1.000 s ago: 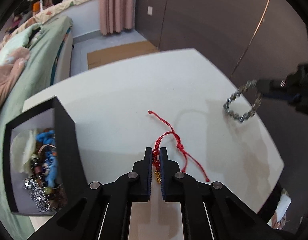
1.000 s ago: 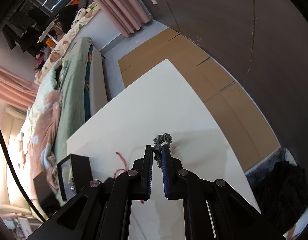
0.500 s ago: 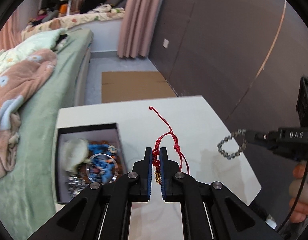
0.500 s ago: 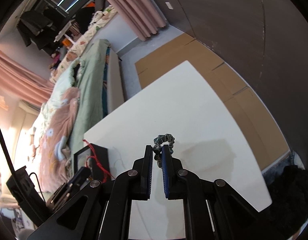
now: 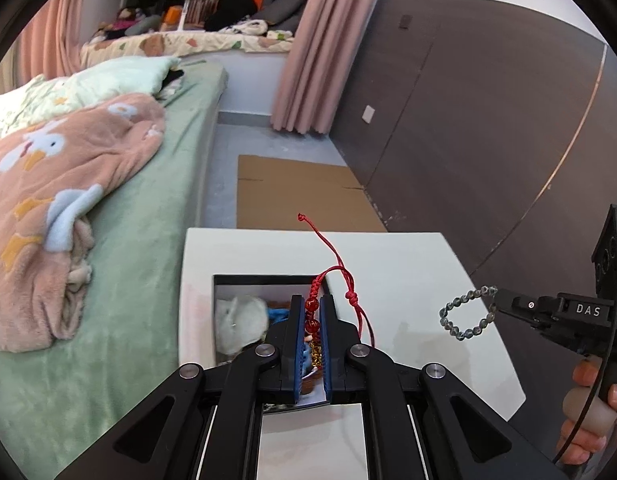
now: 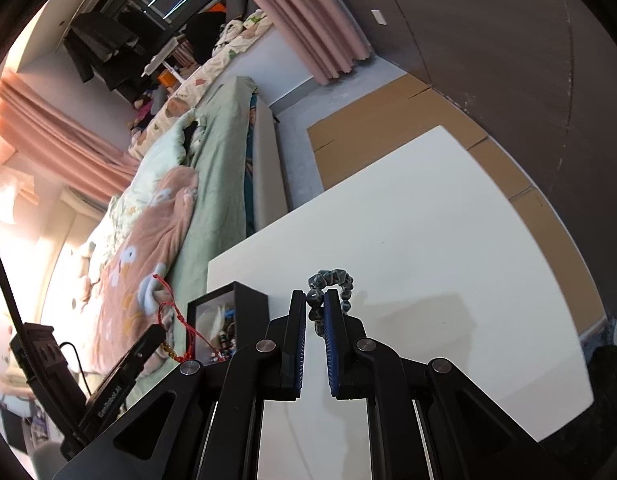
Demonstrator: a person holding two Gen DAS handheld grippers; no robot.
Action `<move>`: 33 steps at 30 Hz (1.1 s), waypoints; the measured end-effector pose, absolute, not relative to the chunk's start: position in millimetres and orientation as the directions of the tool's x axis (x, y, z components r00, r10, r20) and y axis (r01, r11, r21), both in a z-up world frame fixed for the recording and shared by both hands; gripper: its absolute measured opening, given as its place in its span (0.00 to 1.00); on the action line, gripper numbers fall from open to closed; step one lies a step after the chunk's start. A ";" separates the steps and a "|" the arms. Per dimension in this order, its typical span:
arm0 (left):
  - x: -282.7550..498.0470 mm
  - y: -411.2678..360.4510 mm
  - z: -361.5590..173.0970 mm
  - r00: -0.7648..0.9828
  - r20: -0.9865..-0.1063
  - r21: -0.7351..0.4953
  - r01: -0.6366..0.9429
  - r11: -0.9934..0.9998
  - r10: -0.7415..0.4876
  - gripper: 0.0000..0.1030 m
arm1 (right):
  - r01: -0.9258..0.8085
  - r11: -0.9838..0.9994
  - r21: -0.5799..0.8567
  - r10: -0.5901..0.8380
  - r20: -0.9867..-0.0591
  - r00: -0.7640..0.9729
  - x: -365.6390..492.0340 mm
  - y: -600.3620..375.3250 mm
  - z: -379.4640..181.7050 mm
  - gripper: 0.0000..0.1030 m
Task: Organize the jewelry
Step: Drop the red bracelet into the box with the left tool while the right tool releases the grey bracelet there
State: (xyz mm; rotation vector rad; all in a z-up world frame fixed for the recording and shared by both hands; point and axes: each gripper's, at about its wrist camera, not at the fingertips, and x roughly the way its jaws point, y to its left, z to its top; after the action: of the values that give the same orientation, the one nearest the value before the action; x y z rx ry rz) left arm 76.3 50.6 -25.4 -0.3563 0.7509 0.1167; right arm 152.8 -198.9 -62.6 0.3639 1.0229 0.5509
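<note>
The left gripper (image 5: 312, 312) is clamped on the red cord bracelet (image 5: 311, 316), light and limp, tails trailing, directly above the jewelry box (image 5: 228, 280). The right gripper (image 6: 315, 304) pinches the grey bead bracelet (image 6: 335, 280); smooth beads may slip, so hold across the strand.

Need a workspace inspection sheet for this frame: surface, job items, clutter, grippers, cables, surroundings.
Surface: white table, bare apart from the box.
Job's things: red cord bracelet in the left gripper, above the open black box; grey bead bracelet in the right gripper, hanging above the table; box already holds mixed jewelry.
Clutter: nothing seen on the table.
Grippers: left gripper shut on the red cord bracelet; right gripper shut on the grey bead bracelet.
Cables: black cable running by the hand on the right gripper.
Surroundings: bed with a pink blanket beside the table, cardboard on the floor, pink curtain, dark wall panels.
</note>
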 end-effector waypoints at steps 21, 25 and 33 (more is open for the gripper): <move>72.2 99.0 -39.1 0.685 -0.728 -0.344 -0.329 0.879 -0.028 0.79 | -0.425 0.696 0.579 0.716 -0.605 0.348 137.3 -140.4 -49.6 0.10; 70.1 107.7 -34.8 0.703 -0.711 -0.352 -0.340 0.872 -0.012 0.89 | -0.485 0.637 0.599 0.766 -0.566 0.305 127.2 -121.9 -45.2 0.10; 66.3 119.4 -29.7 0.721 -0.692 -0.353 -0.363 0.862 0.021 1.00 | -0.554 0.584 0.594 0.792 -0.567 0.228 111.8 -86.7 -52.8 0.20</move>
State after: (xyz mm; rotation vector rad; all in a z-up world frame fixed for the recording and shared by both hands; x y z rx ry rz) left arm 66.3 119.4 -29.7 -0.4965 0.7410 0.2220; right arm 111.8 -86.7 -52.8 0.2915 0.9600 0.9445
